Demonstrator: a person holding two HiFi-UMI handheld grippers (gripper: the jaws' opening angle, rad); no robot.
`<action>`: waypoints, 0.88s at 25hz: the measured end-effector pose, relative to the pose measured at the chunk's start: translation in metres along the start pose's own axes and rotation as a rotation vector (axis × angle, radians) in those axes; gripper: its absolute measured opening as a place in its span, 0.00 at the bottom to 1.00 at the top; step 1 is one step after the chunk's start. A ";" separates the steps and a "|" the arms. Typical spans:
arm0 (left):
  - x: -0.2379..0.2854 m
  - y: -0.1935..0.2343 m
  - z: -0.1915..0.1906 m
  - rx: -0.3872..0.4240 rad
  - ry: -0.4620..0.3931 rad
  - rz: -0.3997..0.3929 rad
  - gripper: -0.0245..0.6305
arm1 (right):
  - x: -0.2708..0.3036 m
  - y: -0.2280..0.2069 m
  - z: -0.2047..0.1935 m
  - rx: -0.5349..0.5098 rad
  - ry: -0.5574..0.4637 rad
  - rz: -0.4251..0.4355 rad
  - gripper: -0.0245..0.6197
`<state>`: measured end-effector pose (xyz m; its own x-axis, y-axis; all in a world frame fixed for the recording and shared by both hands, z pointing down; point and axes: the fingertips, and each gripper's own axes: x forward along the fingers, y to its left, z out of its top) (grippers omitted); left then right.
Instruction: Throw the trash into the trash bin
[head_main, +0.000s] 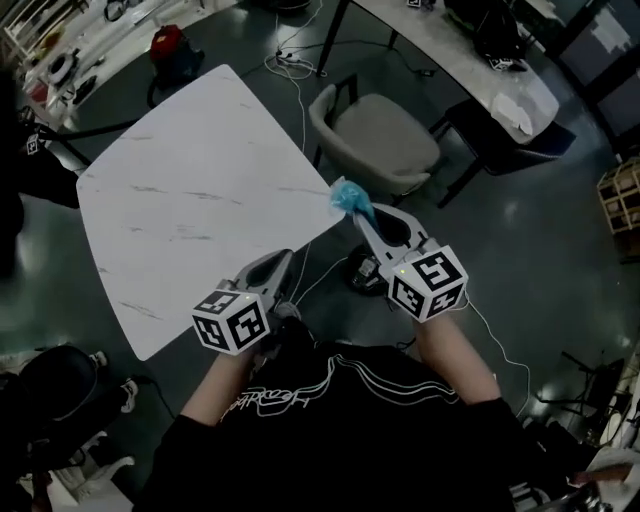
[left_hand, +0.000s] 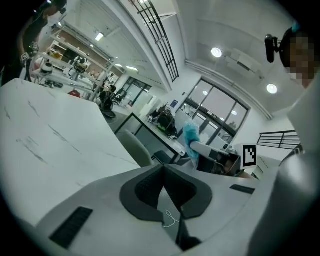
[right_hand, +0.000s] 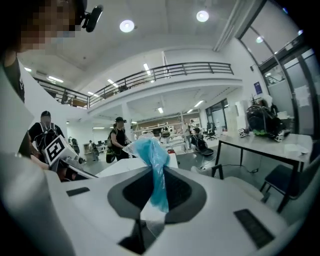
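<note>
A crumpled blue plastic bag (head_main: 349, 196), the trash, sticks up from the tips of my right gripper (head_main: 362, 216), which is shut on it just past the near right edge of the white marble table (head_main: 200, 190). In the right gripper view the bag (right_hand: 152, 160) is pinched between the dark pads. My left gripper (head_main: 279, 268) is held beside it at the table's near edge; its pads (left_hand: 150, 186) meet at the tips with nothing between them. The left gripper view shows the bag (left_hand: 190, 137) on the other gripper. I see no trash bin in any view.
A grey armchair (head_main: 385, 135) stands just beyond the table's right corner. A long white desk (head_main: 470, 50) with bags runs across the back right. Cables (head_main: 290, 70) trail over the dark floor. People (right_hand: 117, 137) stand far off in the hall.
</note>
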<state>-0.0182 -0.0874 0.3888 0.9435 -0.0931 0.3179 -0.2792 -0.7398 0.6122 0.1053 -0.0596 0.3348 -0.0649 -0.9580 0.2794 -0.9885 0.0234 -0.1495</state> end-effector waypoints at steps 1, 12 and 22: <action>0.005 -0.014 -0.007 0.012 0.010 -0.018 0.04 | -0.018 -0.007 -0.002 0.009 -0.010 -0.023 0.15; 0.065 -0.175 -0.080 0.132 0.142 -0.266 0.04 | -0.225 -0.073 -0.008 0.059 -0.147 -0.288 0.15; 0.090 -0.249 -0.114 0.226 0.235 -0.375 0.04 | -0.324 -0.096 -0.032 0.135 -0.224 -0.404 0.15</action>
<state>0.1157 0.1645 0.3478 0.8986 0.3407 0.2766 0.1416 -0.8217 0.5520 0.2169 0.2577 0.2895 0.3669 -0.9210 0.1311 -0.9008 -0.3869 -0.1972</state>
